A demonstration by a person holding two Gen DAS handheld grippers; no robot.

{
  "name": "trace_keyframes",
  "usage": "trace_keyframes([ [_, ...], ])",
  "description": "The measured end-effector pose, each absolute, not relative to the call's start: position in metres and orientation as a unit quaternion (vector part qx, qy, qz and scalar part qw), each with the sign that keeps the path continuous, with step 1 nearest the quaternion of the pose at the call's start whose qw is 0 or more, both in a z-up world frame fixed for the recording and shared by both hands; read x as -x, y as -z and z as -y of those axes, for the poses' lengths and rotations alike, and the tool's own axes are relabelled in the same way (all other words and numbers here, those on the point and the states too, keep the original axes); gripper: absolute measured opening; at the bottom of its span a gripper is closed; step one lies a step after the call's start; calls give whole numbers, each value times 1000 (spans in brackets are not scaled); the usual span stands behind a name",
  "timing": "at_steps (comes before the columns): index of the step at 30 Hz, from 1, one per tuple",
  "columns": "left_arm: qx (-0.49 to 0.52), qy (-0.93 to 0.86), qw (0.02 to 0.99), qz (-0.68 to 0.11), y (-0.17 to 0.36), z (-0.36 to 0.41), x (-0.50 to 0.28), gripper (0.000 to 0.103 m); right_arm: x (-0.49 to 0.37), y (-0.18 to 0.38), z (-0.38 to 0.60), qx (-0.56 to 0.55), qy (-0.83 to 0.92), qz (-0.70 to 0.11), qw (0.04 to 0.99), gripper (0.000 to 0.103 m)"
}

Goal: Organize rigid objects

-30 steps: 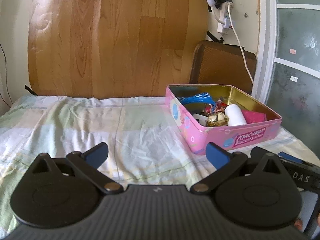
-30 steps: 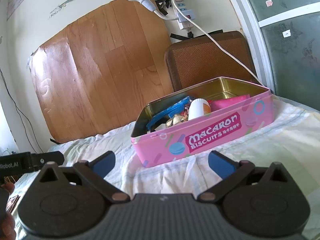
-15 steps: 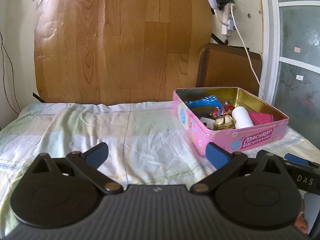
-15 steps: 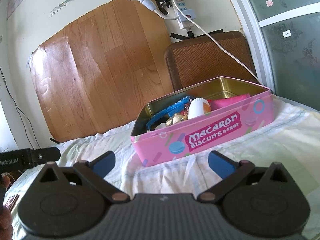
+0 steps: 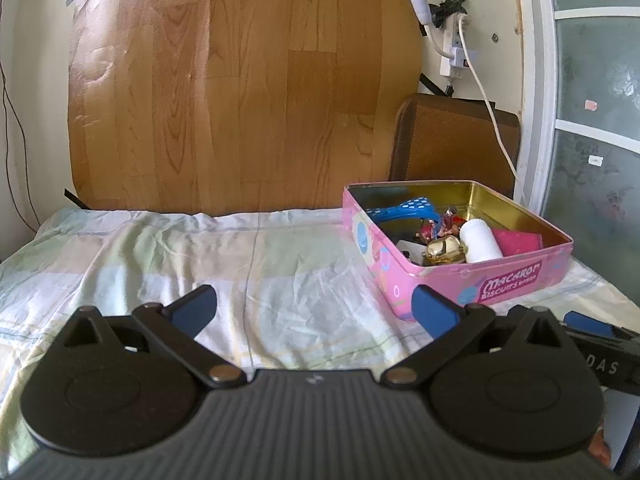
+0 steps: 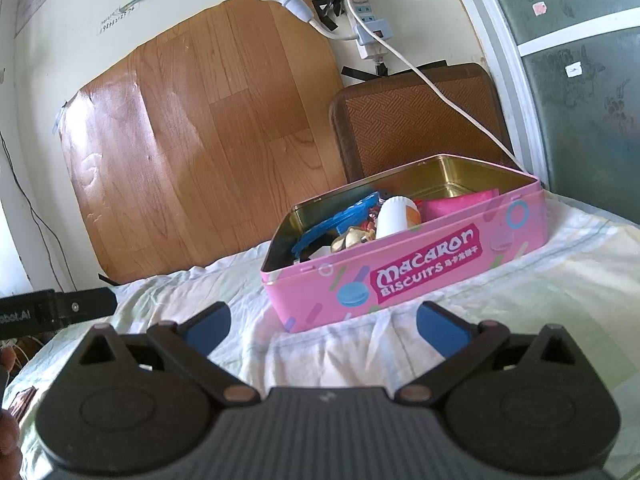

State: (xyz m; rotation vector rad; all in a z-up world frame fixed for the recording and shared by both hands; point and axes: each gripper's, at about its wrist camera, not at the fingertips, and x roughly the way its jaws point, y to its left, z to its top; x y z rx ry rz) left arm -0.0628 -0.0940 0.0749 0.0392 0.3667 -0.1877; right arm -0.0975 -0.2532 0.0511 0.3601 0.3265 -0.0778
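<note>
A pink Macaron Biscuits tin (image 5: 516, 278) stands open on the bed, right of centre in the left wrist view and ahead in the right wrist view (image 6: 424, 272). It holds a white bottle (image 5: 478, 240), a blue plastic piece (image 5: 400, 210), a gold figure (image 5: 444, 250), a pink packet (image 5: 516, 240) and small toys. My left gripper (image 5: 314, 310) is open and empty, left of the tin and short of it. My right gripper (image 6: 324, 328) is open and empty, just before the tin's front wall.
A pale checked sheet (image 5: 248, 264) covers the bed. A wood-pattern board (image 5: 240, 92) leans on the wall behind, with a brown woven board (image 5: 452, 136) beside it. A power strip and white cord (image 6: 400, 54) hang above. A glass door (image 5: 592, 120) is at right.
The left gripper has drawn back and risen a little, so the tin sits further right and lower in its view. The right gripper's view has barely shifted. Both stay open.
</note>
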Motion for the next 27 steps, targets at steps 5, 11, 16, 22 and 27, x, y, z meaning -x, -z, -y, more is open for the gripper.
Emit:
trace_keyframes([
  [5,-20,106,980,-165,-76,95,69,103,98,-52,253,-179,39,-162,970,103],
  [11,-16,120,976,-180,-76,98,67,103,97,-52,254,-181,41,-163,969,103],
  [16,-7,127,973,-192,-75,97,64,103,96,-52,254,-180,41,-163,969,103],
  [22,-13,118,975,-190,-75,96,65,103,96,-51,253,-180,41,-163,969,103],
  [27,-27,102,976,-190,-74,97,63,103,96,-50,254,-179,42,-162,969,103],
])
